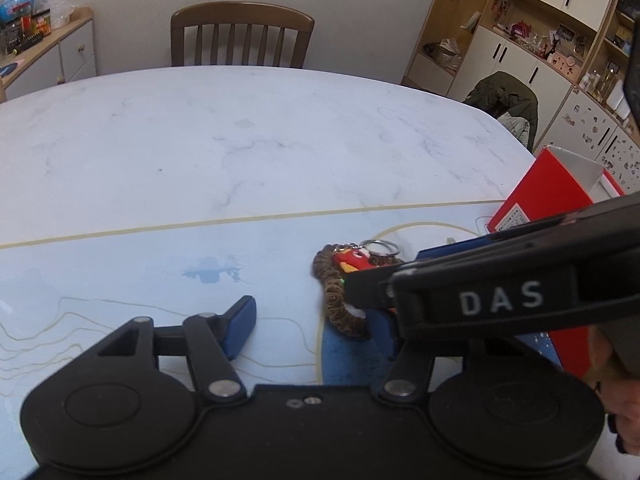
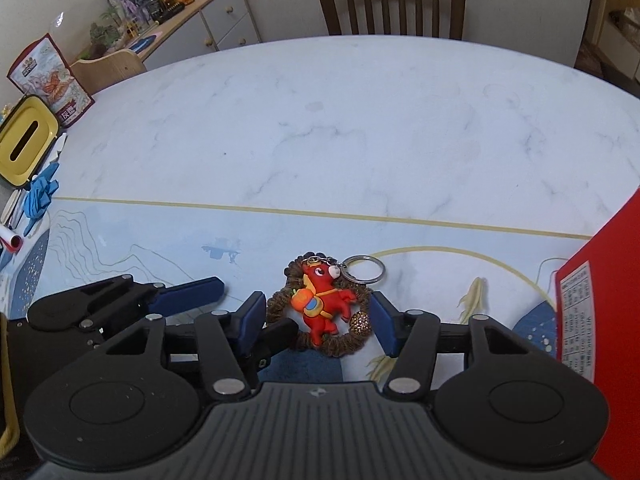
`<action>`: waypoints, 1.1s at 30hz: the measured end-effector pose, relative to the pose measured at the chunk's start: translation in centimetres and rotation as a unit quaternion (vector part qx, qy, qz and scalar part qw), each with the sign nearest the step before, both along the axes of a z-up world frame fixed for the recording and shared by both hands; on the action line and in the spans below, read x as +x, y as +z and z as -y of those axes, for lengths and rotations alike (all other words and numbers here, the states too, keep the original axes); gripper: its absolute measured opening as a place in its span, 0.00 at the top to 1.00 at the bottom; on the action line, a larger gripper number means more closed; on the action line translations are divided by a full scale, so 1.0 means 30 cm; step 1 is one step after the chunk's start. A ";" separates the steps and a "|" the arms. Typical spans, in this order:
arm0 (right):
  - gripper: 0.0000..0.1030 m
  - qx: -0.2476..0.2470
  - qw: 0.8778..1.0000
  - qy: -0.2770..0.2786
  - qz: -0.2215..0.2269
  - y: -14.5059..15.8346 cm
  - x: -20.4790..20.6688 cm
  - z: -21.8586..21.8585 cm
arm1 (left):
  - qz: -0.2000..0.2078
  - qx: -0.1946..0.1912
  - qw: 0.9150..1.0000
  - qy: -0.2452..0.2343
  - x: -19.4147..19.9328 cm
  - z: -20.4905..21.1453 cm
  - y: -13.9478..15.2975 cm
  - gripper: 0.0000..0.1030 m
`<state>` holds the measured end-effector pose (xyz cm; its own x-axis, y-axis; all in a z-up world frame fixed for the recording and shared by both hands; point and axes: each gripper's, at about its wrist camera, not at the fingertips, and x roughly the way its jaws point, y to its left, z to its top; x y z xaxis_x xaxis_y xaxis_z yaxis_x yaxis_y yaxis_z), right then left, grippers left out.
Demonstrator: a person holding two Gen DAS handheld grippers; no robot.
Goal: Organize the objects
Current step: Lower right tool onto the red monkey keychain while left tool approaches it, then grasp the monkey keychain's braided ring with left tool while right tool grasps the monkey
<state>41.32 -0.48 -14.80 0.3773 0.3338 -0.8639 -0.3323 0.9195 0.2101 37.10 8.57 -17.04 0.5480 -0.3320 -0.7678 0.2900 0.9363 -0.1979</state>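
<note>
Marble table, bracketed keychain

1 keychain, 1 bracelet, 2 tools

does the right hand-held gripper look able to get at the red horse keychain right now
Probably yes: the right hand-held gripper already straddles the red horse keychain and the beaded bracelet under it, nothing between them. The left hand-held gripper's finger crowds one side.

Red horse keychain; brown beaded bracelet; red box; white marbled table.
</note>
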 end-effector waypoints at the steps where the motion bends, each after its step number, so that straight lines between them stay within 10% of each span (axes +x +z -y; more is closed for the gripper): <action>1: 0.47 0.001 1.000 -0.002 -0.004 -0.006 0.005 -0.001 | -0.002 -0.003 1.000 -0.001 0.002 0.000 -0.004 0.48; 12: 0.55 -0.028 0.999 0.024 -0.002 -0.018 0.016 -0.048 | -0.015 -0.042 0.999 -0.019 0.010 0.016 -0.013 0.80; 33: 0.72 0.015 1.000 -0.009 -0.007 0.025 -0.014 0.051 | -0.029 -0.078 0.997 -0.002 -0.019 -0.021 0.008 0.95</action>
